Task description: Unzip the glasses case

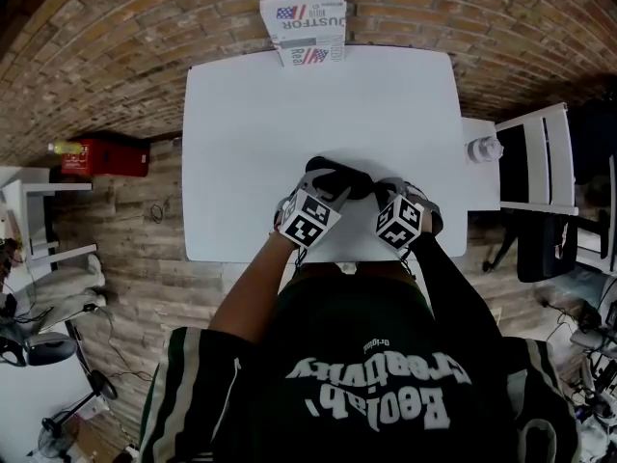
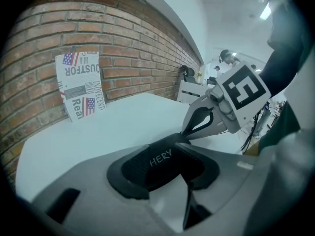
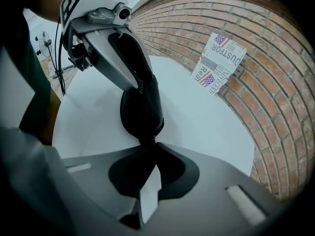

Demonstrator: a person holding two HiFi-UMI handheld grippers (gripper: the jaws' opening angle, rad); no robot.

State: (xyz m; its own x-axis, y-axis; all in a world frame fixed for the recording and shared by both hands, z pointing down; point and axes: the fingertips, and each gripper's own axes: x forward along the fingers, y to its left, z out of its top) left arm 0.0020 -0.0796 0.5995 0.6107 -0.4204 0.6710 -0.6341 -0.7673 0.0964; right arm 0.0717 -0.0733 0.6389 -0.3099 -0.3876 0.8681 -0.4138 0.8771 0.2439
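Here, the glasses case (image 3: 142,107) lies on the white table (image 1: 289,114) close to its near edge, with one claw at each end. It is black, and white lettering on its top reads "HERY". The left claw (image 2: 165,176) is clamped across the case's left part at a middling width, its dark pads pressed to the two sides with the lettering between them. The right claw (image 3: 147,144) is closed tight, its tips meeting right at the case's right end, where a small glint of metal shows. Whether the zip pull sits between those tips is too small to tell. Each claw carries a cube with black-and-white square markers.

At the far edge of the table a printed packet (image 1: 306,27) stands upright against the brick wall (image 2: 138,43), well apart from the case. It bears "DUSTFOR" in large dark letters, the word "Real" and two stars-and-stripes flag prints. Its finer print cannot be read. The person's dark shirt (image 1: 376,384) carries pale lettering seen upside down and not clearly legible.
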